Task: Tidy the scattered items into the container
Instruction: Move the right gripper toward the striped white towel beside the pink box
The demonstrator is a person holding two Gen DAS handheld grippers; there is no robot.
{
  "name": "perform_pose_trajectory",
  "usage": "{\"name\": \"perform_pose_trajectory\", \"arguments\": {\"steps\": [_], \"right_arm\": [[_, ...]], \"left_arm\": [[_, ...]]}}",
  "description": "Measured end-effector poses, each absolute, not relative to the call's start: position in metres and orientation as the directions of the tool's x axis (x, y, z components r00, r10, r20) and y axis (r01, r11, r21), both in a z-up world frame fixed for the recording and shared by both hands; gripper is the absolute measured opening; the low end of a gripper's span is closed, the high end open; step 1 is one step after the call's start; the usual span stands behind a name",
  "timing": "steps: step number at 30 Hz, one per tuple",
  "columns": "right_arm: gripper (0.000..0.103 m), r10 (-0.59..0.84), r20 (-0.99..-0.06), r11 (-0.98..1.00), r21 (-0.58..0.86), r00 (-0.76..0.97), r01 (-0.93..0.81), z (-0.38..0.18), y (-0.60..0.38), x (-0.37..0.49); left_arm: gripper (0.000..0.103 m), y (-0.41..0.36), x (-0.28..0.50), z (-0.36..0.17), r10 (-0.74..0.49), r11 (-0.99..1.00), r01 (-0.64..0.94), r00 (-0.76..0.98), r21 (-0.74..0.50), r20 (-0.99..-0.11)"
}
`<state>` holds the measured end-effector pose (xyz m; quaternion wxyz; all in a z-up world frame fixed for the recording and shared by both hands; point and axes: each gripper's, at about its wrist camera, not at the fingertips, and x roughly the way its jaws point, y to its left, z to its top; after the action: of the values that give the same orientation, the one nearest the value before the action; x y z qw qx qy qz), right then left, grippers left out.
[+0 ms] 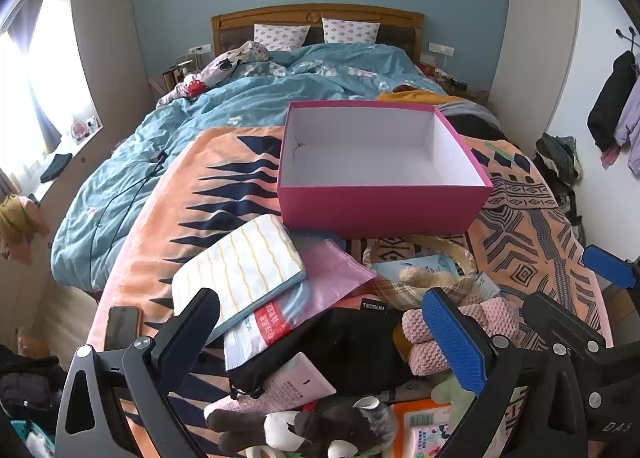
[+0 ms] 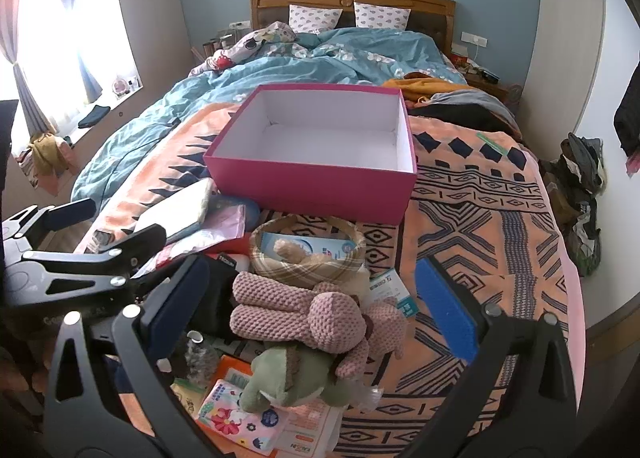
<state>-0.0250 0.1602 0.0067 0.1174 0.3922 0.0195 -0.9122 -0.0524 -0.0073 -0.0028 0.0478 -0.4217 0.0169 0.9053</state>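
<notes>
While empty, pink box (image 2: 316, 188) white inside, lidless, rectangular

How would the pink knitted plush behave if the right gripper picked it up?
The pink plush would probably be soft and floppy: its long knitted limbs lie limp over the green plush. It looks light for its bulk. The coarse knit should grip well between the pads of the open right gripper, though loose limbs may dangle and drag neighbours.
</notes>
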Motion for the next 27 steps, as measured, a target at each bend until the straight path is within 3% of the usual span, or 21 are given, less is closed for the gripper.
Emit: {"name": "perform_pose_trajectory", "arguments": {"steps": [27], "right_arm": [[0.103,-0.224,-0.729,-0.966,0.078,-0.646,0.247,0.001,0.149,-0.033]], "left_arm": [[0.103,-0.022,-0.056,-0.014,0.062,-0.996,-0.088,-0.613,-0.010,-0.787]]}}
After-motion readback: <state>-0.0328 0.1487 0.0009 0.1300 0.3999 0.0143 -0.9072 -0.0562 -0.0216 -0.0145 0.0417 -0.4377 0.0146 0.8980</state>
